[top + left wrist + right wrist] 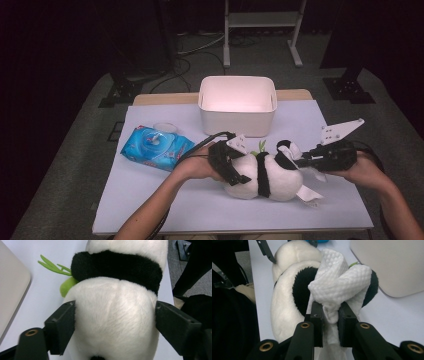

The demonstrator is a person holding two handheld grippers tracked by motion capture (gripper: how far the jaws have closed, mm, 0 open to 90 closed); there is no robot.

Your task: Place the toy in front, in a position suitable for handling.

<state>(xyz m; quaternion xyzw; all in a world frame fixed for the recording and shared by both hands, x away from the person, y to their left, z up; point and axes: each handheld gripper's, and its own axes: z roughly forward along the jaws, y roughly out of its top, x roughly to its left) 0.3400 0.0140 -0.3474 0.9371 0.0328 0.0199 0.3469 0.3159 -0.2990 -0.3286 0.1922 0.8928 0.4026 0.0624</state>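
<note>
A black-and-white panda plush (270, 176) lies on its side in the middle of the white table. My left gripper (231, 165) is shut on its white rear end; in the left gripper view both jaws press into the fur (112, 315) from either side. My right gripper (306, 160) is at the panda's head, shut on a crumpled white wipe (337, 287). The wipe (291, 150) rests against the panda's black ear and face (303, 285). A green bamboo sprig (53, 267) sticks out from the panda's far side.
A white bin (237, 102), open at the top, stands just behind the panda. A blue pack of wet wipes (155, 146) lies at the left of the table (150, 210). A metal frame (262, 30) and cables are on the floor beyond.
</note>
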